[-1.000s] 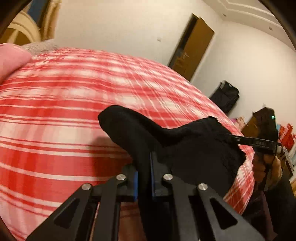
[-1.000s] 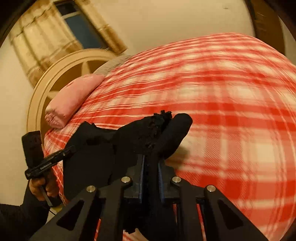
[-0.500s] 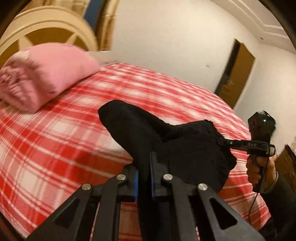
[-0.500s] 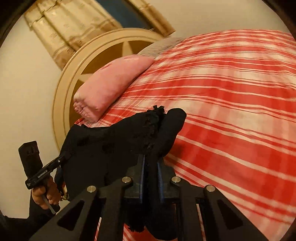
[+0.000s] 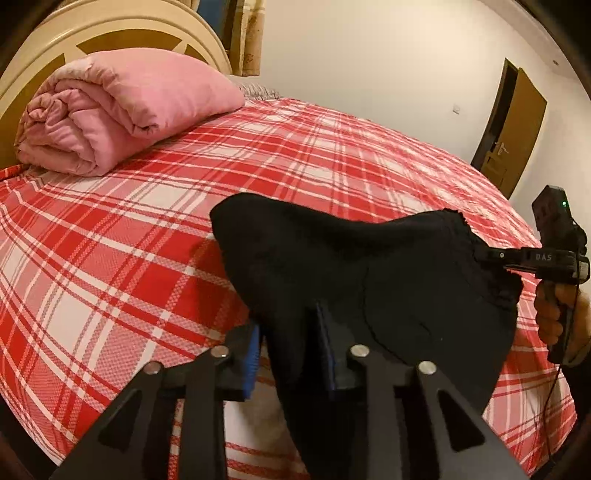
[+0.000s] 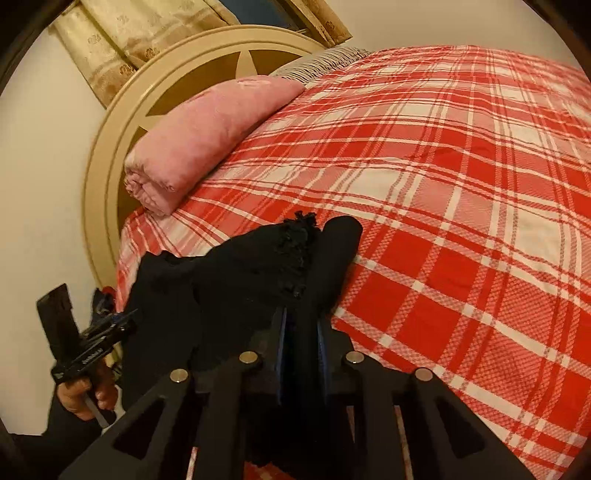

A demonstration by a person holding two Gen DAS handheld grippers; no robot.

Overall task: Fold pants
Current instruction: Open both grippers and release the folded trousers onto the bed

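Black pants [image 5: 369, 280] hang stretched between my two grippers above the red plaid bed [image 5: 110, 258]. My left gripper [image 5: 290, 350] stands open, its blue pads apart, with a fold of the pants still lying between them. In the left wrist view my right gripper [image 5: 491, 254] pinches the frayed hem at the far right, with a hand [image 5: 557, 314] on its handle. In the right wrist view my right gripper [image 6: 301, 332] is shut on the pants [image 6: 240, 280], and the left gripper [image 6: 125, 321] shows at the lower left edge of the cloth.
A rolled pink blanket [image 5: 122, 110] lies at the head of the bed, against a round cream headboard [image 5: 110, 26]. Plaid sheet [image 6: 461, 221] stretches wide beyond the pants. A brown door [image 5: 517, 122] stands in the far wall.
Both views have swung toward the headboard and the pink blanket. The left gripper's fingers have spread wider around the cloth. The right gripper's hold looks the same.
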